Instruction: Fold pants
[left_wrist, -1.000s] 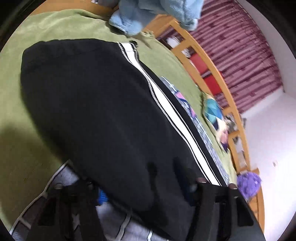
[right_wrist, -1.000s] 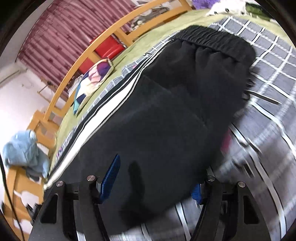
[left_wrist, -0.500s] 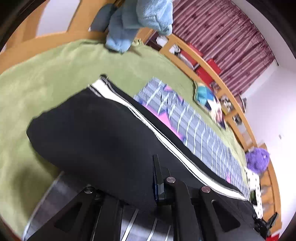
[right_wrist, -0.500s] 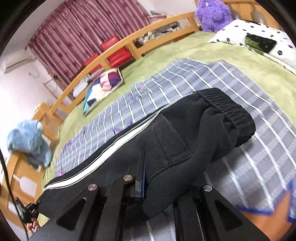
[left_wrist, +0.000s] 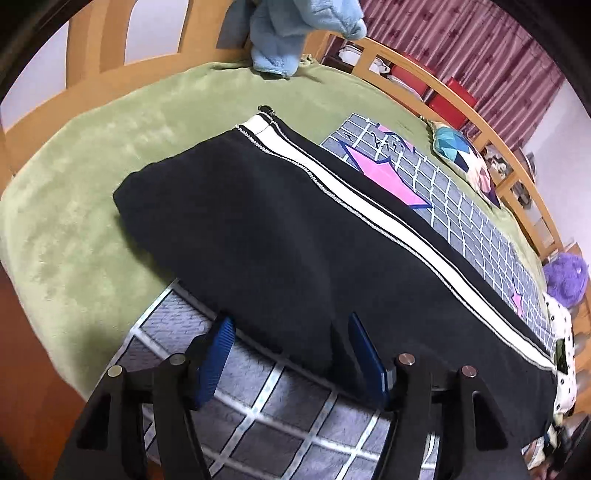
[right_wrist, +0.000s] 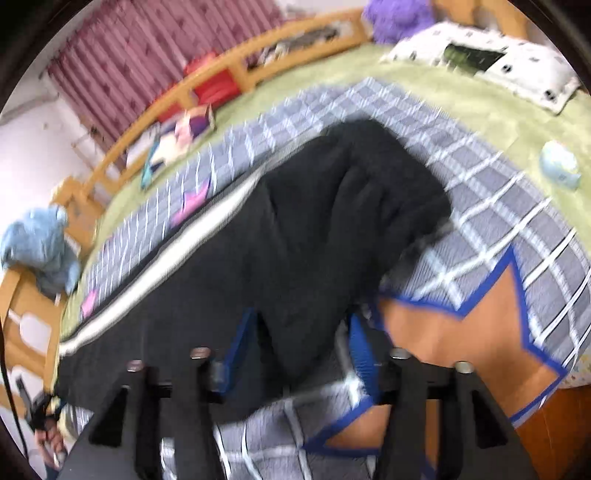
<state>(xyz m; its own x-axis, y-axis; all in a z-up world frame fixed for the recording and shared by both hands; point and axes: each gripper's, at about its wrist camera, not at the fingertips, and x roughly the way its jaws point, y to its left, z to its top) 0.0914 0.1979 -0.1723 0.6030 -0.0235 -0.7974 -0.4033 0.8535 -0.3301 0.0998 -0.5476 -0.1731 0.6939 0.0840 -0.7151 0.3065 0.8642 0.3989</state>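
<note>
My left gripper (left_wrist: 291, 354) stands with its jaws spread wide, the blue pads (left_wrist: 216, 356) on either side of the near edge of the black pants (left_wrist: 266, 236), pinching nothing. The pants lie long across the grey checked blanket (left_wrist: 280, 410) on the bed, folded lengthwise, their white side stripe (left_wrist: 354, 199) running along the far edge and the leg end reaching out onto the green bedspread (left_wrist: 92, 147). My right gripper (right_wrist: 301, 350) is likewise parted, a fold of the black pants (right_wrist: 314, 229) lying between its blue pads (right_wrist: 360, 350), though that view is smeared and I cannot tell whether they touch the cloth. From that side the waist end bunches on the grey checked blanket (right_wrist: 480, 206) near an orange star (right_wrist: 461, 343) edged in blue. A pink star (left_wrist: 388, 177) shows on the blanket beyond the stripe. A blue plush garment (left_wrist: 295, 33) hangs over the wooden bed rail (left_wrist: 436, 85), a patterned cushion (left_wrist: 461, 155) leans against it, and a purple plush toy (left_wrist: 565, 280) sits farther along. I can read no lettering or label anywhere.
</note>
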